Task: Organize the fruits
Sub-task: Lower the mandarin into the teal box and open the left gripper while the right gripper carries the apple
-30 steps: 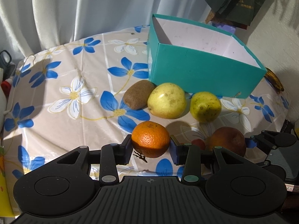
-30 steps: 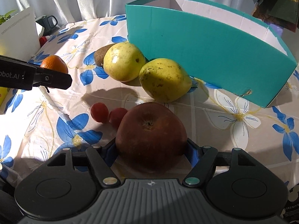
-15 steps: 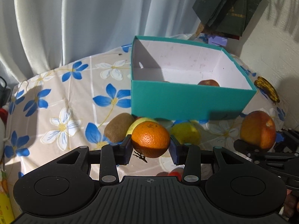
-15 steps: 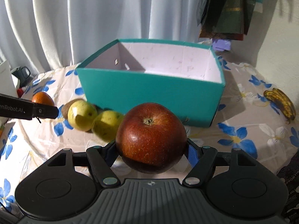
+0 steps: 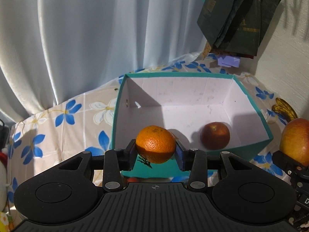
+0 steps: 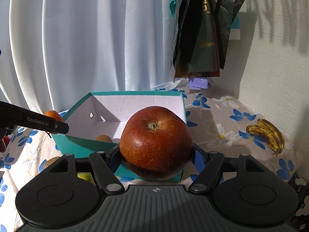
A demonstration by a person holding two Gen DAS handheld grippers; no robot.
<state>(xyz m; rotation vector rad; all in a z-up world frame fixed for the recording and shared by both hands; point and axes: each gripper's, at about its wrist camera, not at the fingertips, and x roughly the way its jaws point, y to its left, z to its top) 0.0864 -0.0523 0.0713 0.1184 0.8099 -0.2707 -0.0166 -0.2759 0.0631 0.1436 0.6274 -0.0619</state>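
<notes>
A table (image 5: 63, 127) covered in a blue-flowered cloth. Nearest, the left claw (image 5: 156, 154) is clamped on a round orange (image 5: 155, 147), the right claw (image 6: 155, 154) on a large red apple (image 6: 155, 142). Beyond both, an open teal cardboard box (image 5: 268, 135) holds a smaller red apple (image 5: 215, 135).

A pale curtain (image 5: 77, 38) hangs in soft folds behind the worktop (image 5: 63, 131), which is covered with a beige cloth printed with blue and white flowers. Dark green plastic bags (image 6: 204, 34) with gold lettering hang against the cream wall (image 6: 274, 54) at the right, just above the back corner of the worktop. Below them a small lilac paper (image 5: 228, 61) lies at the back edge. Streaked shadows fall across the upper wall. At the far left edge of the left view, something red and white shows, too cropped to tell.
</notes>
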